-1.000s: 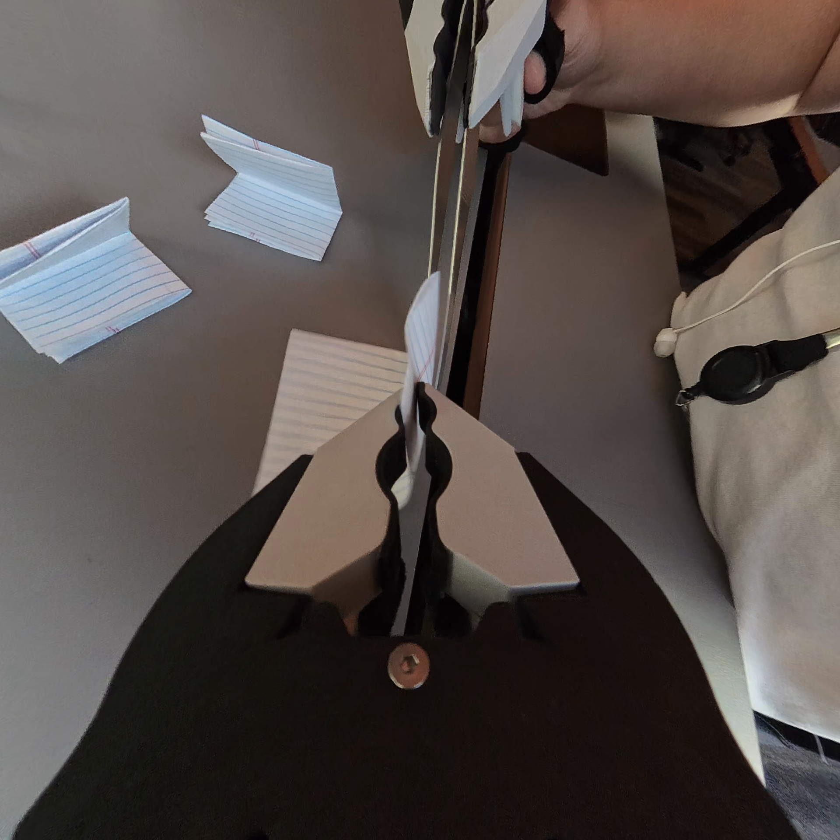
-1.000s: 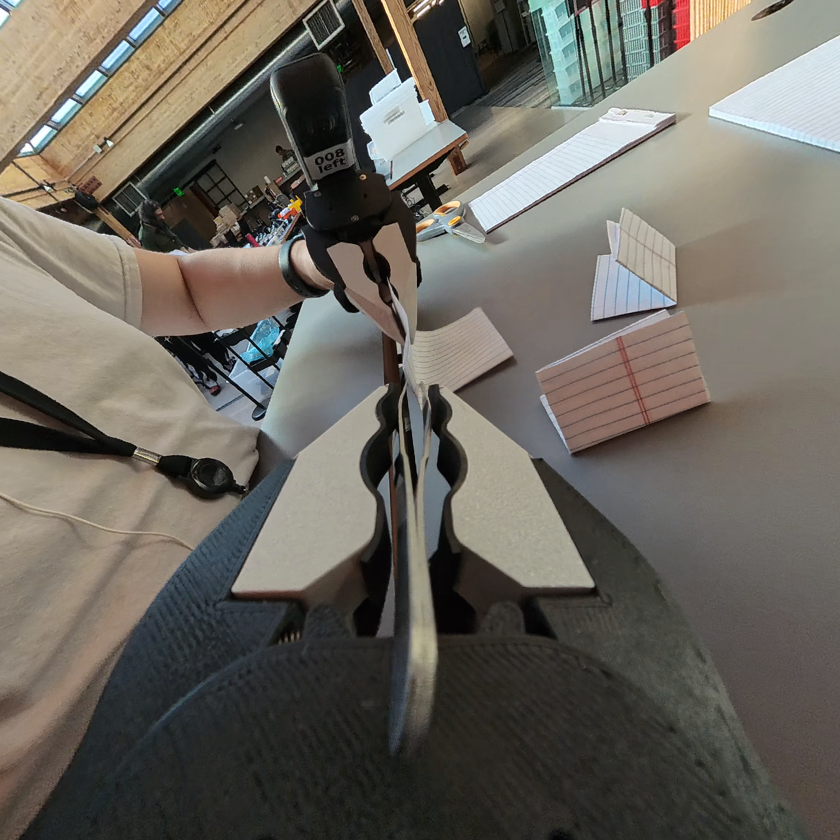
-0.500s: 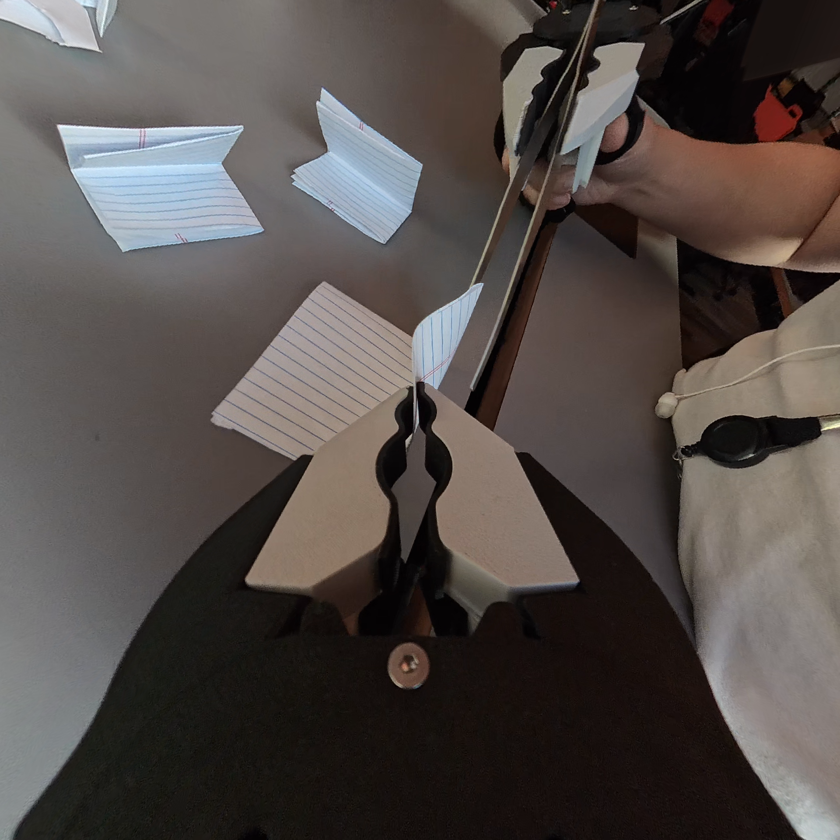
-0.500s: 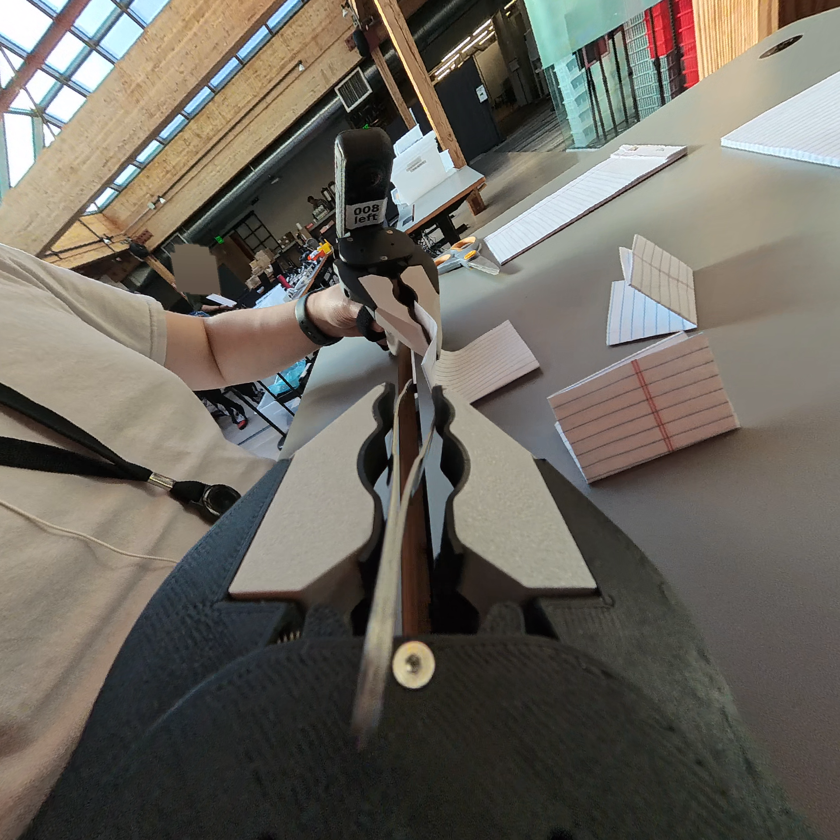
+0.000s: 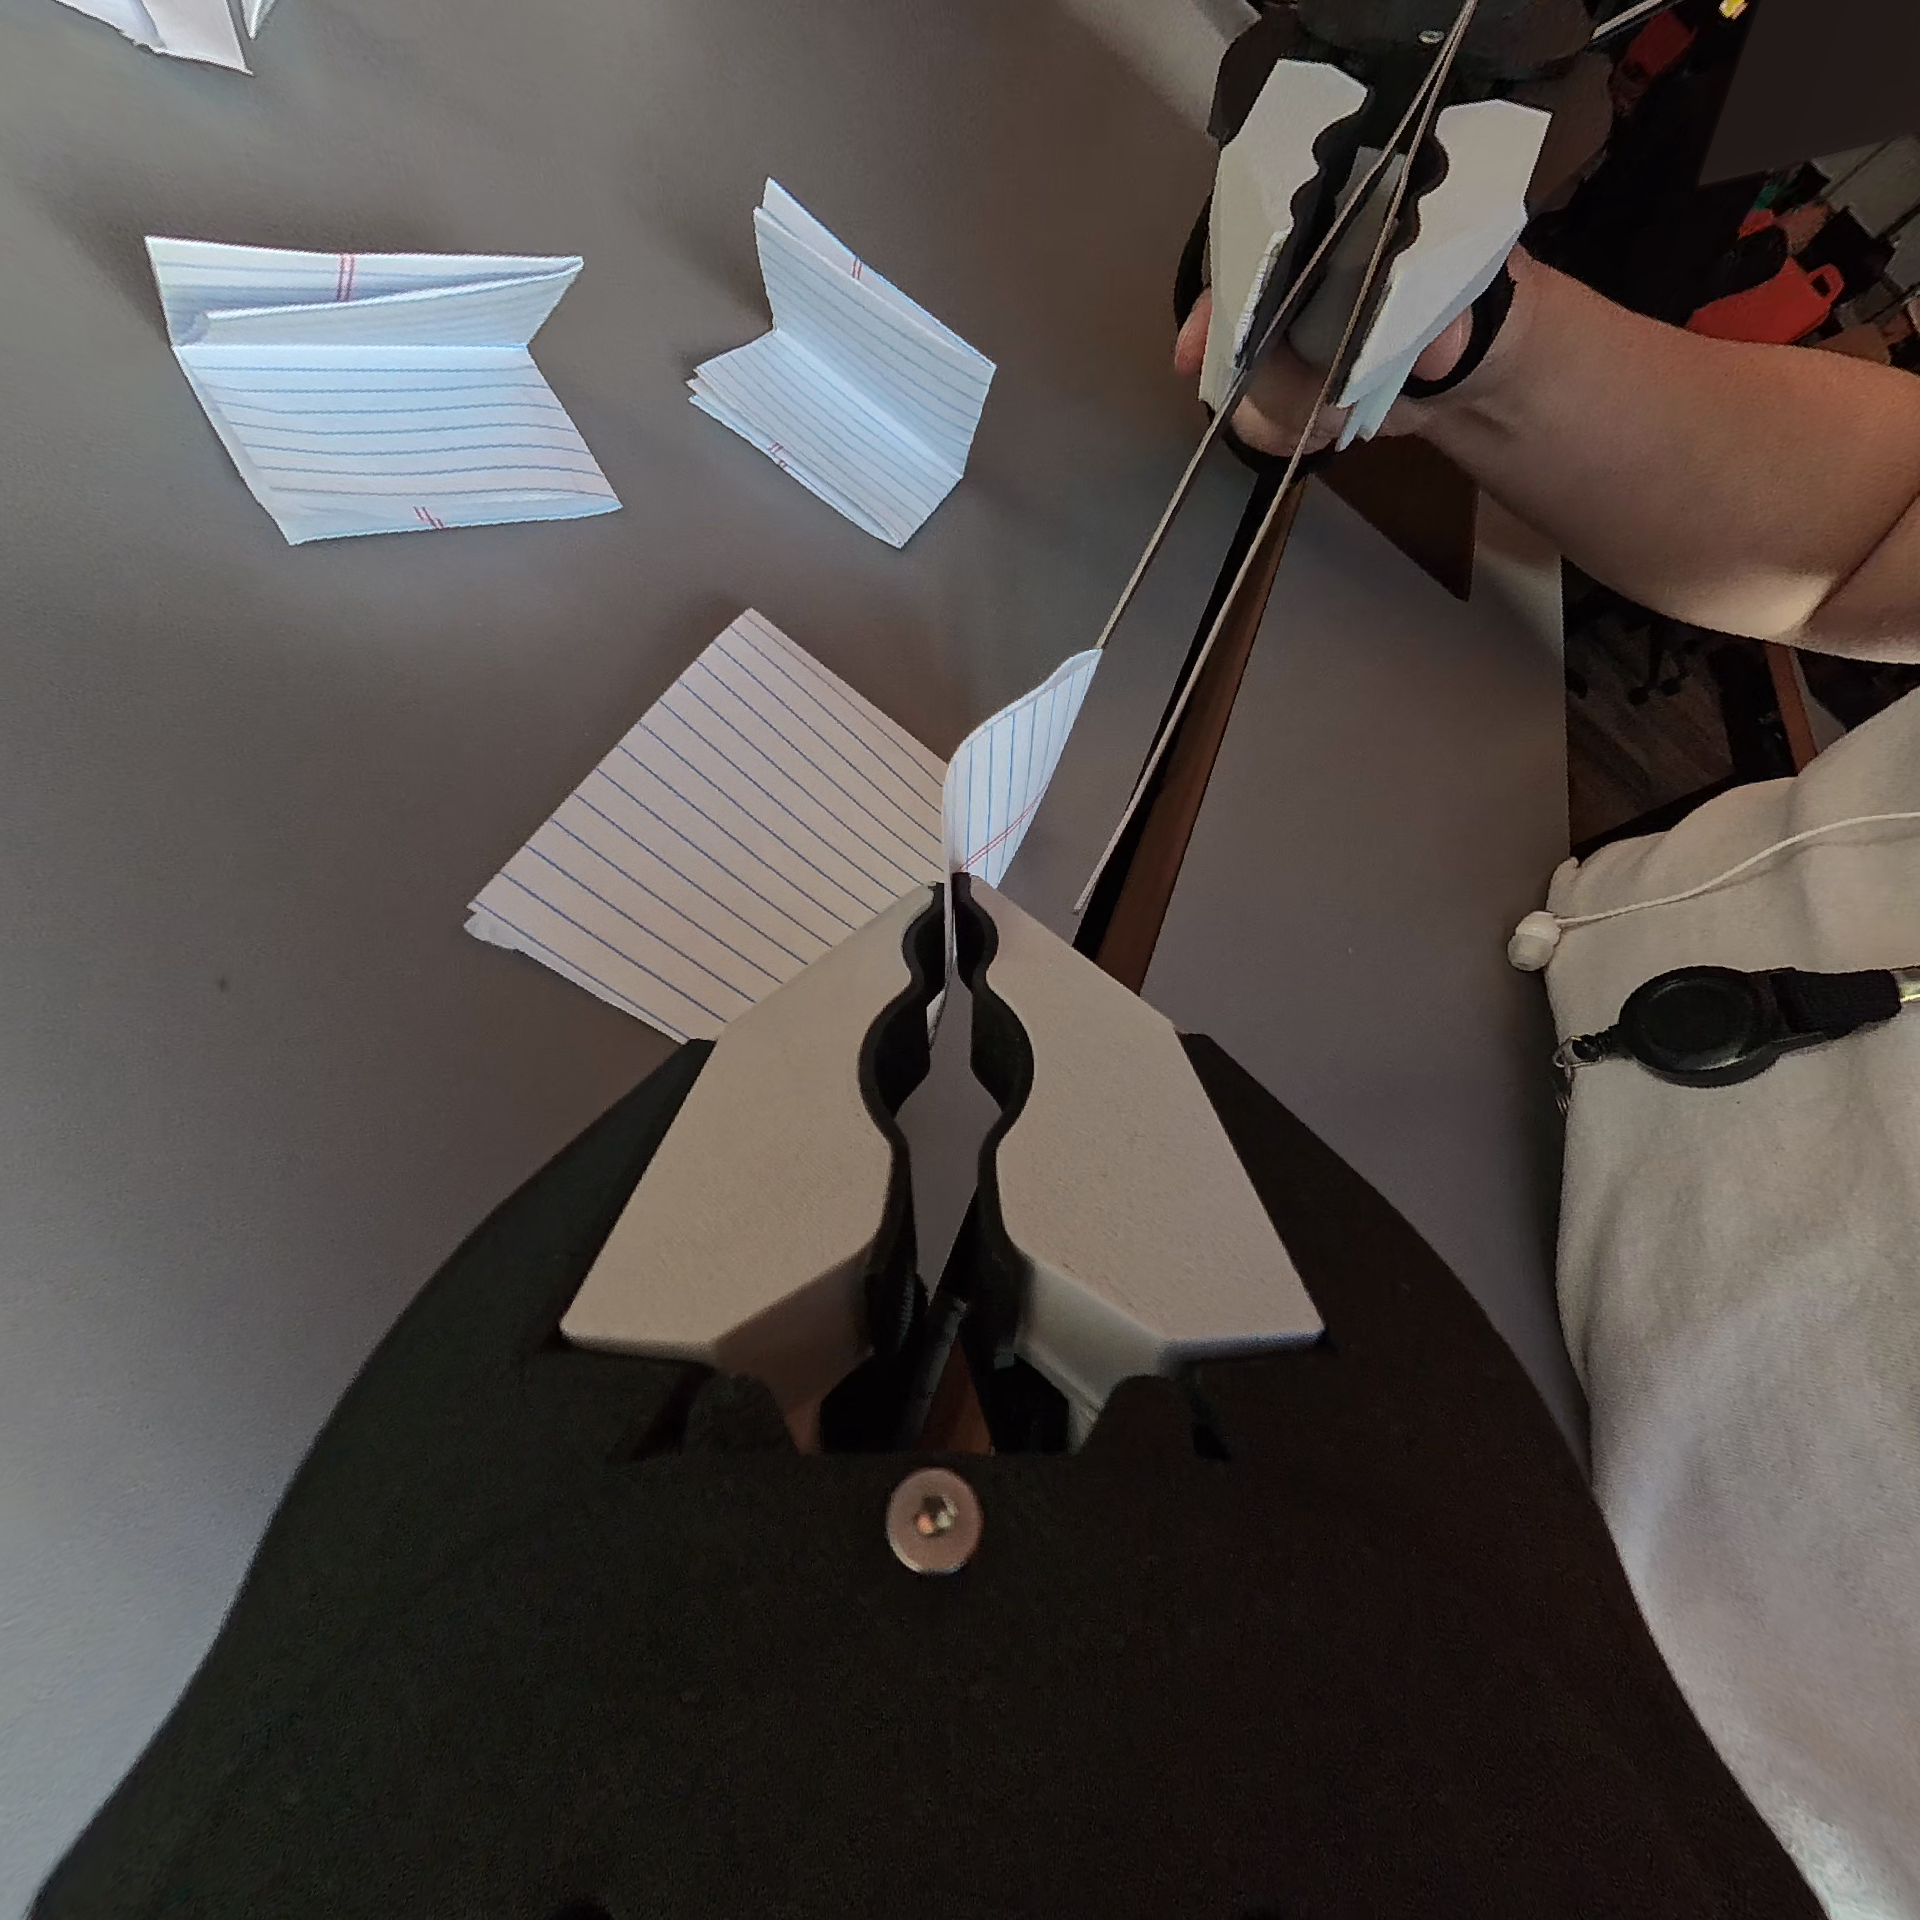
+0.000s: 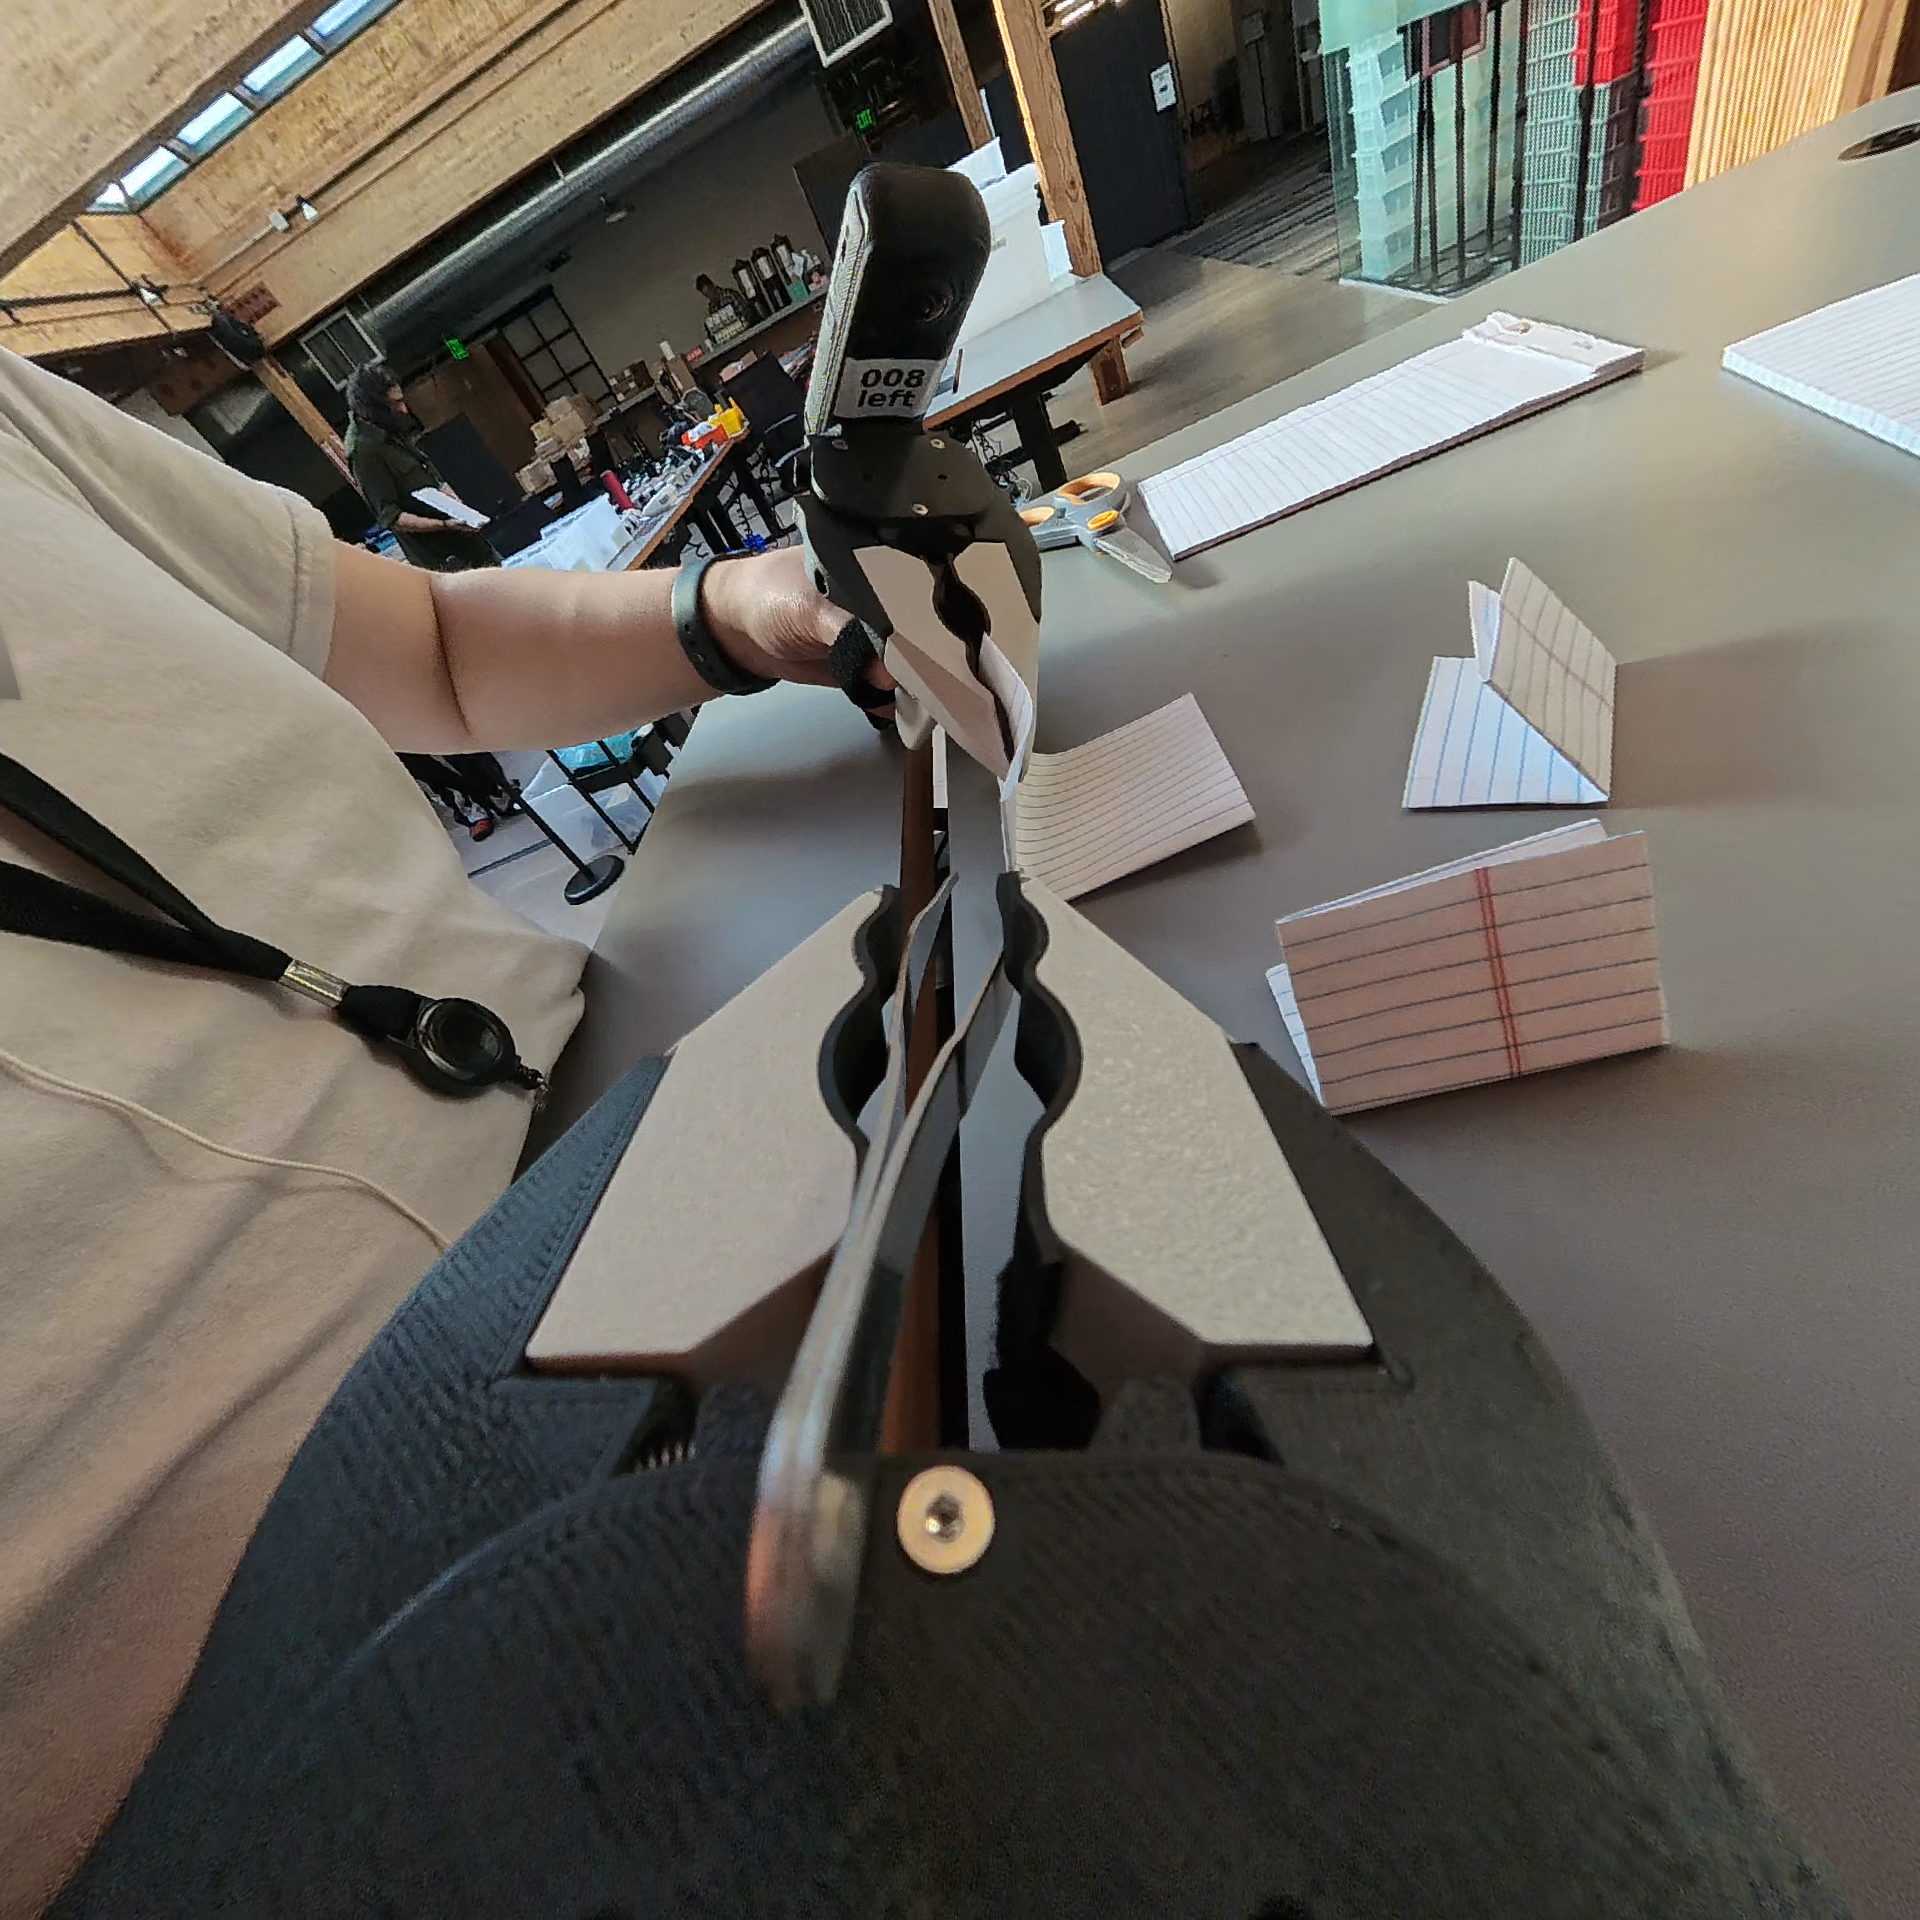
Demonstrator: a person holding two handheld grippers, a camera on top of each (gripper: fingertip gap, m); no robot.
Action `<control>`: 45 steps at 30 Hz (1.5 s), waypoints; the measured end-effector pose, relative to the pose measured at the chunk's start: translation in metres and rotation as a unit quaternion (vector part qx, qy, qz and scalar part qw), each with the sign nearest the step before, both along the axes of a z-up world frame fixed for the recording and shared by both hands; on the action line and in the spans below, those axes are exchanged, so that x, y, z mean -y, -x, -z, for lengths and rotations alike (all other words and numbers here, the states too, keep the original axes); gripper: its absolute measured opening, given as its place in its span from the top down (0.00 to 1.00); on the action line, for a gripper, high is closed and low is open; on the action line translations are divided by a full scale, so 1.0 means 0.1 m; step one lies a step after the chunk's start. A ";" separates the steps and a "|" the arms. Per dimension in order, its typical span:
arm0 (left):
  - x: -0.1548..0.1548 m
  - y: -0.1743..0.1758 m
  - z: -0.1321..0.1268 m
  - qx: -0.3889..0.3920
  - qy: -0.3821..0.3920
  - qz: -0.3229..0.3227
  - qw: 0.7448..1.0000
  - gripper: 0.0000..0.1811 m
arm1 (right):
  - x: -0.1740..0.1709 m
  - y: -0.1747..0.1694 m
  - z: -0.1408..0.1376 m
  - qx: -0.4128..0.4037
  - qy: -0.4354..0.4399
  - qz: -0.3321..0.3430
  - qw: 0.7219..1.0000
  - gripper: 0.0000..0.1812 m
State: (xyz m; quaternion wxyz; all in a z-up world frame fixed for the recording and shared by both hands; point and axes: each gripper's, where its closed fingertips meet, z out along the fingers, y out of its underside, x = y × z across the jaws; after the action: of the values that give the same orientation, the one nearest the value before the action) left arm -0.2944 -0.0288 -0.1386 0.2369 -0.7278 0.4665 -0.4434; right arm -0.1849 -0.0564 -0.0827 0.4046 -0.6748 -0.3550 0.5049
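Note:
A lined paper sheet (image 5: 1023, 769), folded in layers, hangs in the air edge-on between my two grippers. My left gripper (image 5: 956, 894) is shut on its curled corner. The sheet's two layers (image 5: 1174, 540) run on to my right gripper (image 5: 1340, 301), which a hand holds above the table's near edge. In the right wrist view the layers (image 6: 914, 1049) pass loosely through my right gripper (image 6: 951, 894). Its jaws stand apart and the layers splay between them. The left gripper (image 6: 951, 623) shows beyond.
On the grey table (image 5: 260, 1039) lie a flat folded lined sheet (image 5: 707, 831) and two tented folded sheets (image 5: 384, 395) (image 5: 842, 364). Orange-handled scissors (image 6: 1091, 509) and lined pads (image 6: 1382, 416) lie farther off. The person's torso and badge reel (image 5: 1704, 1023) are close on the right. Tip to tip, the grippers are about 15 cm apart.
The left wrist view has swung, so more table and the right gripper's front now show. The sheet's layers, pressed together a second ago, have spread apart between the grippers.

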 end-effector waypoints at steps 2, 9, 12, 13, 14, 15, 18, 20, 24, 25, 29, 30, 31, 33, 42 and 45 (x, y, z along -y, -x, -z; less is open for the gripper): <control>0.01 0.00 0.00 0.000 -0.001 0.002 1.000 1.00 | -0.01 -0.01 0.00 0.001 -0.004 0.003 1.000 0.90; 0.01 0.00 0.00 0.001 -0.003 0.005 1.000 1.00 | 0.02 -0.04 0.06 0.030 -0.018 0.001 0.999 0.89; 0.02 0.00 0.00 0.000 -0.004 0.006 1.000 1.00 | 0.02 -0.05 0.07 0.045 -0.032 0.006 0.998 0.89; 0.02 0.00 0.00 0.000 -0.004 0.007 1.000 1.00 | 0.03 -0.05 0.08 0.052 -0.034 0.003 0.998 0.88; 0.02 0.00 0.00 -0.001 -0.004 0.008 1.000 1.00 | 0.04 -0.05 0.08 0.057 -0.037 -0.001 0.998 0.88; 0.02 0.00 0.00 -0.001 -0.004 0.008 1.000 1.00 | 0.04 -0.05 0.09 0.062 -0.040 -0.003 0.997 0.88; 0.02 0.00 0.00 -0.001 -0.004 0.008 1.000 1.00 | 0.08 -0.04 0.09 0.076 -0.055 -0.015 0.995 0.87; 0.03 0.00 0.00 -0.001 -0.005 0.009 1.000 1.00 | 0.10 -0.04 0.09 0.086 -0.066 -0.024 0.994 0.85; 0.03 0.00 0.00 0.000 -0.004 0.010 1.000 1.00 | 0.12 -0.04 0.11 0.112 -0.108 -0.033 0.987 0.86; 0.03 0.00 0.00 0.000 -0.004 0.010 1.000 1.00 | 0.13 -0.03 0.12 0.120 -0.123 -0.037 0.984 0.86; 0.04 0.00 0.01 -0.002 -0.004 0.012 1.000 1.00 | 0.15 -0.01 0.13 0.147 -0.165 -0.040 0.975 0.88; 0.04 0.00 0.01 -0.001 -0.004 0.012 1.000 1.00 | 0.15 -0.01 0.13 0.148 -0.168 -0.041 0.974 0.88; 0.04 0.00 0.01 -0.001 -0.004 0.012 1.000 1.00 | 0.15 0.00 0.12 0.149 -0.171 -0.041 0.973 0.88; 0.04 0.00 0.01 -0.001 -0.003 0.013 1.000 1.00 | 0.15 0.01 0.14 0.158 -0.186 -0.044 0.969 0.88; 0.05 0.00 0.01 -0.003 -0.003 0.016 1.000 1.00 | 0.14 0.12 0.16 0.157 -0.195 -0.046 0.967 0.88; 0.06 0.00 0.02 -0.003 -0.001 0.016 1.000 1.00 | 0.14 0.14 0.14 0.148 -0.194 -0.045 0.969 0.89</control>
State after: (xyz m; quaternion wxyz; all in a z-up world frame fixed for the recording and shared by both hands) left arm -0.2943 -0.0344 -0.1402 0.2290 -0.7212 0.4796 -0.4443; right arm -0.1985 -0.0705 -0.0971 0.4476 -0.6342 -0.5317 0.3387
